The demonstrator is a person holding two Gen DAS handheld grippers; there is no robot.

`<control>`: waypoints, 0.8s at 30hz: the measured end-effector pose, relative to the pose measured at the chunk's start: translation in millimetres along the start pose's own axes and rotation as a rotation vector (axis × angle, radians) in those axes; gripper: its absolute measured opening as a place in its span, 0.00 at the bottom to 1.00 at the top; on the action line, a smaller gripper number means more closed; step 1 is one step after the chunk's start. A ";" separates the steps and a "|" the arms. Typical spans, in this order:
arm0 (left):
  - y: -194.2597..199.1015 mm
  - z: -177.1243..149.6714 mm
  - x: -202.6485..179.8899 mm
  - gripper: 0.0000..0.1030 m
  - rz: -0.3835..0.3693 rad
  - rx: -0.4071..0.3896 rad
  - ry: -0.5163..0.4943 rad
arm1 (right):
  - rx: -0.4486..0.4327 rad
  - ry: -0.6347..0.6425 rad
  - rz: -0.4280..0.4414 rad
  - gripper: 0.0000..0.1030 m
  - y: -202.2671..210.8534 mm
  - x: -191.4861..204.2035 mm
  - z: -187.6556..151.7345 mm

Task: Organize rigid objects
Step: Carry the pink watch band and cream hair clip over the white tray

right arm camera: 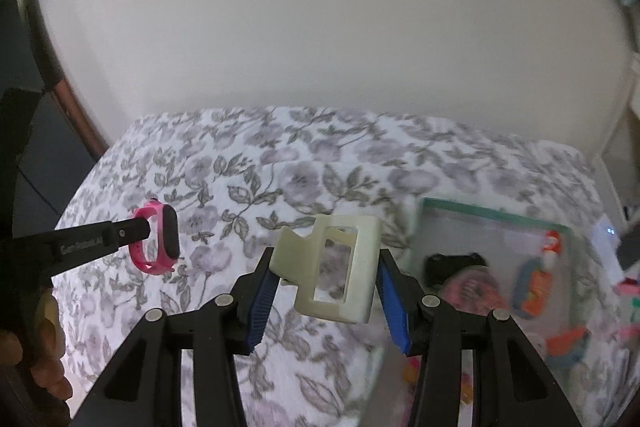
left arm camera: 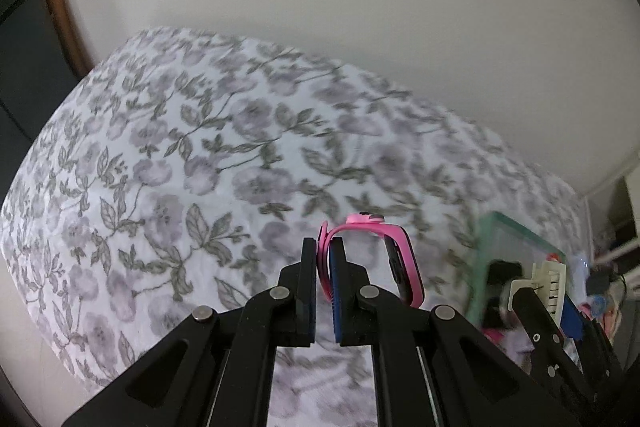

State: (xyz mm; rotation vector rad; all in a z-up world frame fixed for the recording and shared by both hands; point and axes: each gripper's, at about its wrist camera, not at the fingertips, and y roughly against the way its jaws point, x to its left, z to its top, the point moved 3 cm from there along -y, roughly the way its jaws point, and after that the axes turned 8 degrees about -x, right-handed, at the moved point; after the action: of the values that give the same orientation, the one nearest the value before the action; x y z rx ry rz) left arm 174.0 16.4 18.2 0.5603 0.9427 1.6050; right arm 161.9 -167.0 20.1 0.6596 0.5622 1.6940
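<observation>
Both sets of fingers are loaded and off the bed. Those of my left gripper (left arm camera: 324, 291) are pressed nearly together on the strap of a pink wristband (left arm camera: 394, 259), which hangs clear above the flowered bedspread (left arm camera: 160, 147). Those of my right gripper (right arm camera: 324, 287) stand part-way spread, pinching a cream hair clip (right arm camera: 340, 263) by its two sides.

Off to the right lies a clear bin with a green rim (right arm camera: 492, 217), already holding several things: something black, something pink, something orange and blue, too blurred to name. I judge the sorting well along, with these two pieces left to set down. No other loose item shows on the bedspread.

My right camera shows the bin's contents, the wristband's dark face and a hand (right arm camera: 40, 351) on the left gripper's handle; my left camera shows only a corner of the bin, but sees the pinch on the strap up close.
</observation>
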 end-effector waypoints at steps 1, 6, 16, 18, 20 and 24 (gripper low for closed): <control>8.2 -1.7 -6.5 0.06 -0.016 -0.010 -0.015 | -0.009 -0.008 -0.008 0.50 9.5 -5.1 -0.2; 42.9 -19.3 -39.4 0.06 -0.092 -0.039 -0.083 | -0.036 -0.077 -0.058 0.50 49.4 -34.7 -5.2; 59.4 -73.6 -104.0 0.06 -0.216 0.011 -0.223 | -0.034 -0.124 -0.165 0.50 105.1 -83.0 -30.1; 58.4 -83.0 -115.6 0.06 -0.220 0.028 -0.250 | -0.014 -0.145 -0.190 0.50 110.3 -94.6 -38.1; 56.7 -92.8 -128.1 0.06 -0.213 0.036 -0.293 | 0.004 -0.156 -0.215 0.50 112.0 -103.5 -44.7; 46.6 -111.7 -146.4 0.06 -0.225 0.080 -0.340 | 0.062 -0.181 -0.252 0.50 110.0 -122.2 -59.6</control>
State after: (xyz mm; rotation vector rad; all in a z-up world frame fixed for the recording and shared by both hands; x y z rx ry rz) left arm 97.1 -157.2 11.5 0.7297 0.7849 1.2280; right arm 63.5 -310.8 35.5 0.7461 0.5456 1.3714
